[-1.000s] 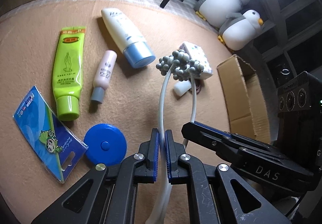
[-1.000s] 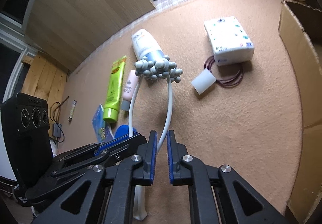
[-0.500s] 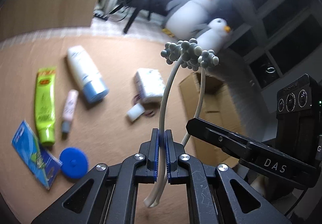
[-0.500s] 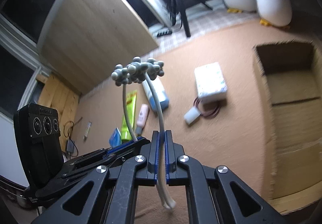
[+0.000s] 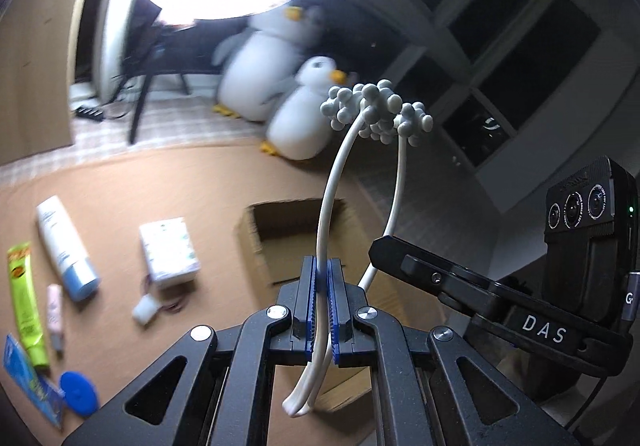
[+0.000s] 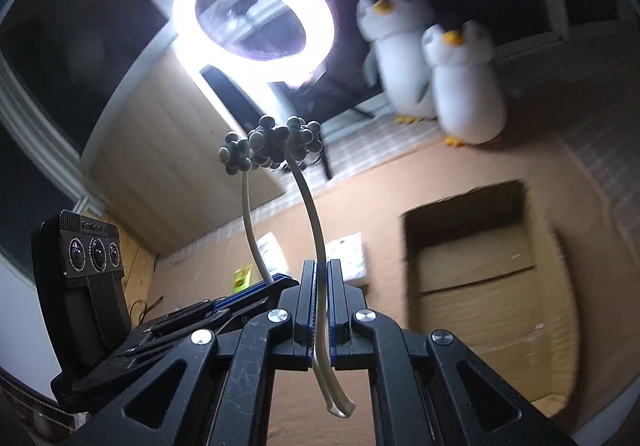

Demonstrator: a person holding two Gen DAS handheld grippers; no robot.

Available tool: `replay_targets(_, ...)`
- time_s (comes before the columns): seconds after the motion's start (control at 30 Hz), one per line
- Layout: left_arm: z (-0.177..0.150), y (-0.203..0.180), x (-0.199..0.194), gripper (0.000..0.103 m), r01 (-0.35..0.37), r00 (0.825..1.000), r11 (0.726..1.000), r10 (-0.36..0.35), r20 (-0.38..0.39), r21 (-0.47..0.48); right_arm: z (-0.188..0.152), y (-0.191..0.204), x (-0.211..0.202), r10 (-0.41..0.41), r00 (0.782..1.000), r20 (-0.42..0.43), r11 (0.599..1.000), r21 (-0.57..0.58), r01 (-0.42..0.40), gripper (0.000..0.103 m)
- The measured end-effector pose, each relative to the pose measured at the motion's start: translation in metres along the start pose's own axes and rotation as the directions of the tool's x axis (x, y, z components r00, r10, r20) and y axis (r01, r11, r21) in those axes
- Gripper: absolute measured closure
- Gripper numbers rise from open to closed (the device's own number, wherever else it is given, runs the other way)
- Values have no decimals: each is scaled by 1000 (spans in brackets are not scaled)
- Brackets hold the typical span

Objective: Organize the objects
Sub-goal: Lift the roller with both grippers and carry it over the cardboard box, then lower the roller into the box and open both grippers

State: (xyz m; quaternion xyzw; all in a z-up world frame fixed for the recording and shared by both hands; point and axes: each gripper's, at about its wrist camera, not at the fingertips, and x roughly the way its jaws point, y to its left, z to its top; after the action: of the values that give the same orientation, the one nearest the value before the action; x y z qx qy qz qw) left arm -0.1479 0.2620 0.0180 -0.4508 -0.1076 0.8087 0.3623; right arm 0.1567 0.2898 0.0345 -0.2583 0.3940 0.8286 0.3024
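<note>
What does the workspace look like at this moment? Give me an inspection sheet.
Surface: tan carpet.
Job's things: two-armed massager lifted in the air; open cardboard box beneath.
Clutter: white bottle, green tube, pink tube, tissue pack, blue disc, blue card on the carpet.
Grippers: left gripper and right gripper each shut on one massager arm.
Cables: red cord by the tissue pack.
Surroundings: ring light, two plush penguins.

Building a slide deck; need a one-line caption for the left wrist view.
Both tongs grip the white massager's arms, lifted above the open cardboard box.
</note>
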Motion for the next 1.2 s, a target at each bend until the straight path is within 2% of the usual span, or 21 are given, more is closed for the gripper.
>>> replay_targets(0.23,2,-44,61,98,43,997,999,-43,-59,2,12,-52,-17,-78,997,4,996,35,77,98)
replay_targets(0.47,-13,-40,122,98,33,987,997,-43,-157,-66,9,-112,8,-104,990,-91,988,103,113,99)
replay_targets(0.63,-20,-31,153,98,2,979,996,-19,-201,-85,3,-135,19,-114,984,-140,985,112,130,98)
replay_targets(0.77,-25,-27,168,97,-28,971,996,7,-239,-82,1,-148,27,-148,974,-169,979,117,168,95)
replay_targets(0.8,-27,-27,171,96,-41,970,996,20,-244,-83,0,-150,28,-154,973,-174,978,115,175,88)
replay_targets(0.83,-28,-26,172,93,-54,968,995,31,-248,-86,-1,-152,28,-162,971,-176,977,113,183,81)
replay_targets(0.87,-30,-24,173,87,-64,967,994,41,-251,-84,-2,-153,27,-171,971,-169,975,113,191,66)
replay_targets(0.9,-31,-24,172,83,-74,967,994,53,-248,-77,-2,-155,25,-180,971,-158,974,112,199,57)
replay_targets(0.93,-32,-24,170,74,-88,968,994,70,-242,-64,-2,-155,25,-189,970,-153,972,111,207,55)
replay_targets(0.97,-33,-24,167,70,-99,969,994,83,-234,-55,-2,-156,25,-199,968,-151,970,108,216,55)
replay_targets(1.1,-34,-18,158,70,-116,971,992,103,-217,-45,-6,-157,25,-200,968,-152,969,112,218,55)
replay_targets(1.13,-34,-16,155,67,-122,971,992,111,-213,-42,-7,-157,25,-201,968,-153,970,109,219,55)
replay_targets(1.2,-38,-15,143,56,-130,972,991,120,-203,-37,-11,-153,26,-205,967,-152,971,96,221,55)
